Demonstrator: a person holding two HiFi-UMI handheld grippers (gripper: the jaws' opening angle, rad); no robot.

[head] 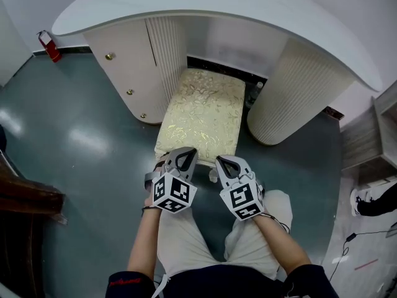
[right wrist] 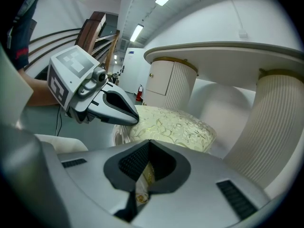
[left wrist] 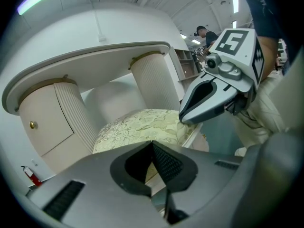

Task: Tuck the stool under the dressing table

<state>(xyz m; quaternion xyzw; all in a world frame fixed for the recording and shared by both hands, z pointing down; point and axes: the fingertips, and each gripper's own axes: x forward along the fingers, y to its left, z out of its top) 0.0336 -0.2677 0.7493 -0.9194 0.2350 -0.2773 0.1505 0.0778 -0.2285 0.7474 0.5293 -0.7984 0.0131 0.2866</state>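
Here, teal floor point(head: 80, 135), stool point(head: 201, 113) partly under dressing table point(head: 205, 5)

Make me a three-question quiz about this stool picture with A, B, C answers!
1. Where is the stool? A partly under the dressing table; B on top of it; C upside down on the floor.
2. What colour is the fire extinguisher? A blue; B red; C yellow.
3. On the left gripper, the jaws are: A wide apart; B together; C holding a cup.
Answers: 1 A, its far end sits under the table; 2 B, plainly red; 3 B, the tips meet.
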